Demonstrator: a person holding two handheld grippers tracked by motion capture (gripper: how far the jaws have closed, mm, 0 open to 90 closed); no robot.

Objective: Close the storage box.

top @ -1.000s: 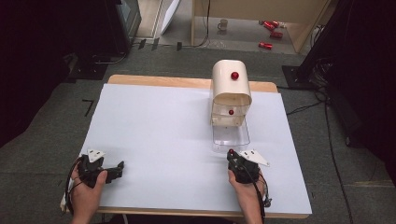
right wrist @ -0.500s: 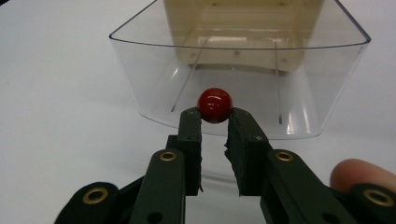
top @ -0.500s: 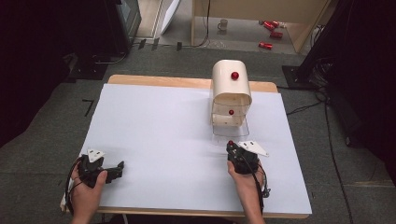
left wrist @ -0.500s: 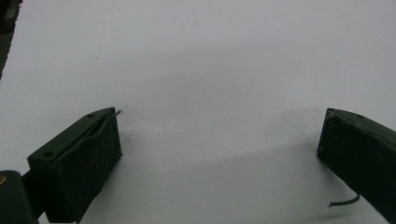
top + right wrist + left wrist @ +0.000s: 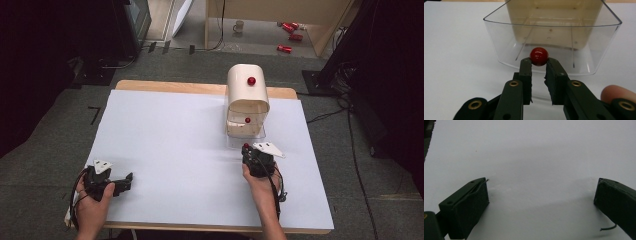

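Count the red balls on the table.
3: one on the cream dispenser's top, one in its opening, one pinched in the right tongs. More may hide inside.

Glossy red knob point(image 5: 539, 56), clear smooth plastic drawer point(image 5: 554, 42), matt white tabletop point(image 5: 170, 145), perhaps paper-covered

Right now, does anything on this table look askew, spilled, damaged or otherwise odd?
Nothing is spilled or toppled. One oddity: the padding on the right gripper looks frayed at its inner edges where it clamps the red ball. The cream dispenser stands upright with its clear tray in front.
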